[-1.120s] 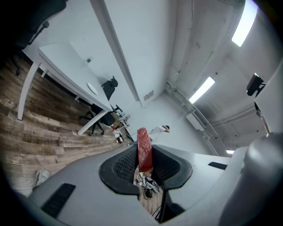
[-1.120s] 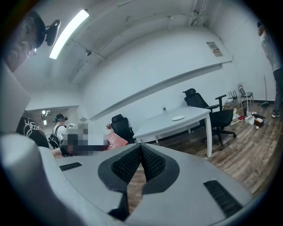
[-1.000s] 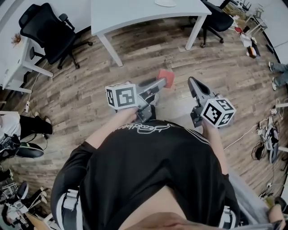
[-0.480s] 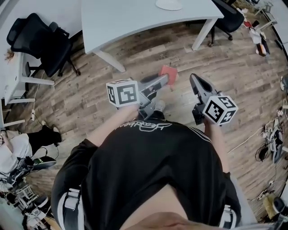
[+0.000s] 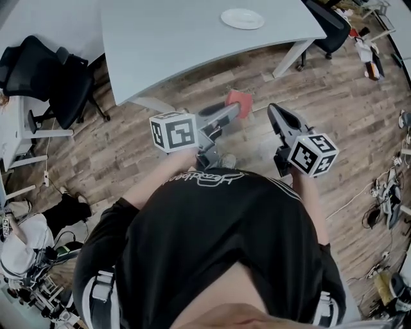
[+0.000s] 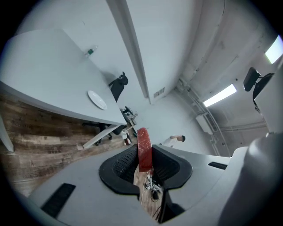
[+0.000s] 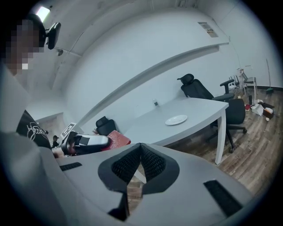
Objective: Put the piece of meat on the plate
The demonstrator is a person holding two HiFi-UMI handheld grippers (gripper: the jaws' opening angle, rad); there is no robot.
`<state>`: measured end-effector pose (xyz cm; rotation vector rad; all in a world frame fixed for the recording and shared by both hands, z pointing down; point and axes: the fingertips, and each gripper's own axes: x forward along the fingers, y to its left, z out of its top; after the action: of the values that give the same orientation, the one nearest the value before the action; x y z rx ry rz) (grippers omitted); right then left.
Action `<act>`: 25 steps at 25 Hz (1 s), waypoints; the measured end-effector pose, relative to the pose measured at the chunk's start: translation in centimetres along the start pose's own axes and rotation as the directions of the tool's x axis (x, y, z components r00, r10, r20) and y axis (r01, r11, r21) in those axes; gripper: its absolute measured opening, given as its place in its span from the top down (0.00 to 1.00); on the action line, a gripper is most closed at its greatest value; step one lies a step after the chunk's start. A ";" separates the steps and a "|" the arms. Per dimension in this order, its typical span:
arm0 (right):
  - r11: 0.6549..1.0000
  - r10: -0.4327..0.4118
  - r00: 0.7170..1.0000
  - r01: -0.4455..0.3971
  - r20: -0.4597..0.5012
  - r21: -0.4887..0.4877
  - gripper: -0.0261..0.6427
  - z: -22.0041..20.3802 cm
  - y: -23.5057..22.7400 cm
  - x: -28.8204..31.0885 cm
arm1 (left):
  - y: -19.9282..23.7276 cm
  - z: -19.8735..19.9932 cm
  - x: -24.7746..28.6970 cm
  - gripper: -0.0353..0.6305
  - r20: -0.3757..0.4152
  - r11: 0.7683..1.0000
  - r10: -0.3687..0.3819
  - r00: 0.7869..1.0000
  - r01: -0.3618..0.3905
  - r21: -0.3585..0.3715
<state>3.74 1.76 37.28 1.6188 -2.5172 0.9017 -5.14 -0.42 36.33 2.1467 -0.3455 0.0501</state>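
A flat red piece of meat (image 5: 239, 101) (image 6: 144, 149) is clamped edge-on between the jaws of my left gripper (image 5: 235, 110) (image 6: 144, 164), held out over the wooden floor just short of the white table (image 5: 192, 45). The same red slab (image 7: 116, 140) shows in the right gripper view, at the tip of the left gripper. My right gripper (image 5: 275, 114) (image 7: 140, 154) rides beside it on the right, shut with nothing between its pads. A white plate (image 5: 243, 18) (image 6: 97, 99) (image 7: 176, 119) lies on the table's far side, well ahead of both grippers.
Black office chairs (image 5: 58, 83) stand left of the table and another (image 5: 327, 26) at its right end. A small bottle (image 6: 90, 51) stands on the tabletop. Cables and gear (image 5: 385, 199) litter the floor at right. A person (image 6: 173, 140) stands far off.
Both grippers, the left still carrying the meat, have come closer to the table. The plate, cut off at the top edge before, is now fully in view.
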 end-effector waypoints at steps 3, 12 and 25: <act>1.000 -0.003 1.000 0.003 0.013 -0.022 0.95 1.4 0.1 1.0 | 0.6 1.6 0.2 0.81 0.007 1.000 -0.014 1.000 0.013 0.013; 0.999 -0.008 0.999 0.010 0.047 -0.052 0.95 3.3 -0.4 1.8 | 0.8 3.1 0.9 0.81 0.023 0.999 -0.037 0.999 0.036 0.026; 0.998 0.039 0.999 -0.038 0.034 -0.048 0.95 6.1 -4.9 6.5 | 3.9 7.4 4.6 0.81 0.052 0.999 0.008 0.999 -0.010 0.040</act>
<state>6.61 -7.94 36.44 1.5923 -2.5807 0.8171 -2.49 -9.55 36.03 2.1894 -0.3875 0.0062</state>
